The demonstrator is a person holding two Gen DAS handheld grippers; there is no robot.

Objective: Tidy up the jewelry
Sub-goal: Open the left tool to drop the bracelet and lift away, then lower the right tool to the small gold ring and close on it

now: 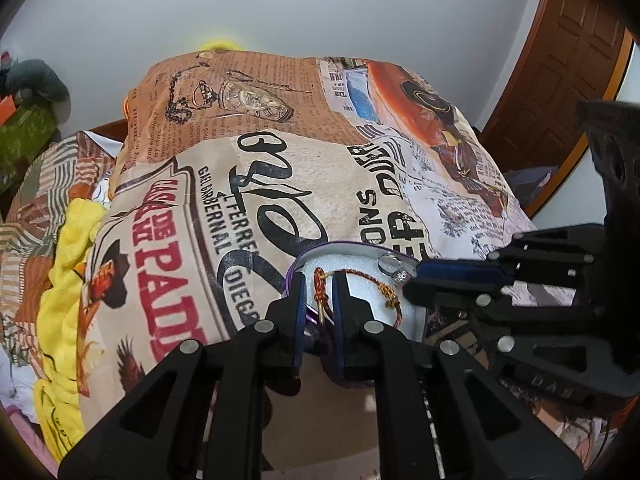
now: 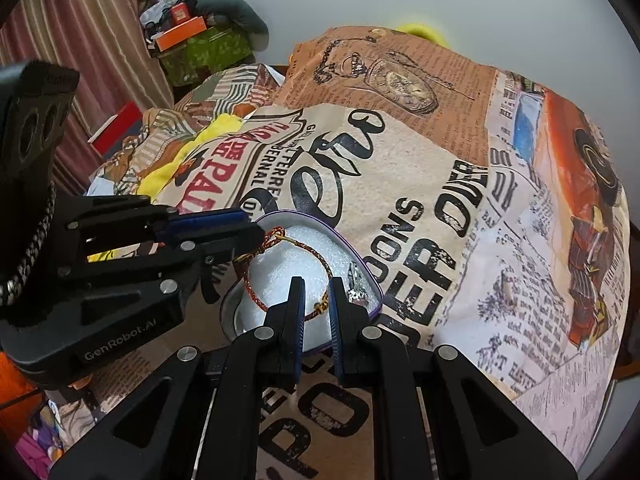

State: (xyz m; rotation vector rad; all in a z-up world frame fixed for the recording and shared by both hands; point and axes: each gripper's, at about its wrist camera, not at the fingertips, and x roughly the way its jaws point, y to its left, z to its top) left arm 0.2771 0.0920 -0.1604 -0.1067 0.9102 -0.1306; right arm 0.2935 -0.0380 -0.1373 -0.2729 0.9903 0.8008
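Note:
A purple-rimmed jewelry tin (image 2: 368, 276) with white foam (image 2: 296, 256) lies on the printed cloth. A red-and-gold braided bracelet (image 2: 326, 270) lies across the foam, and a sparkly ring (image 2: 356, 284) sits at the tin's right edge. My left gripper (image 1: 319, 280) has its fingers narrowly apart around the bracelet's knotted end (image 1: 320, 284) at the tin's left rim. My right gripper (image 2: 316, 292) has its fingers narrowly apart around the bracelet's other part, above the foam. In the left wrist view the ring (image 1: 400, 276) lies by the right gripper's tip (image 1: 412, 280).
The printed newspaper-pattern cloth (image 2: 400, 184) covers a mound behind the tin. Yellow fabric (image 1: 68, 280) lies to the left. A green box with orange items (image 2: 200, 48) stands at the back left by a striped curtain. A wooden door (image 1: 560, 92) is on the right.

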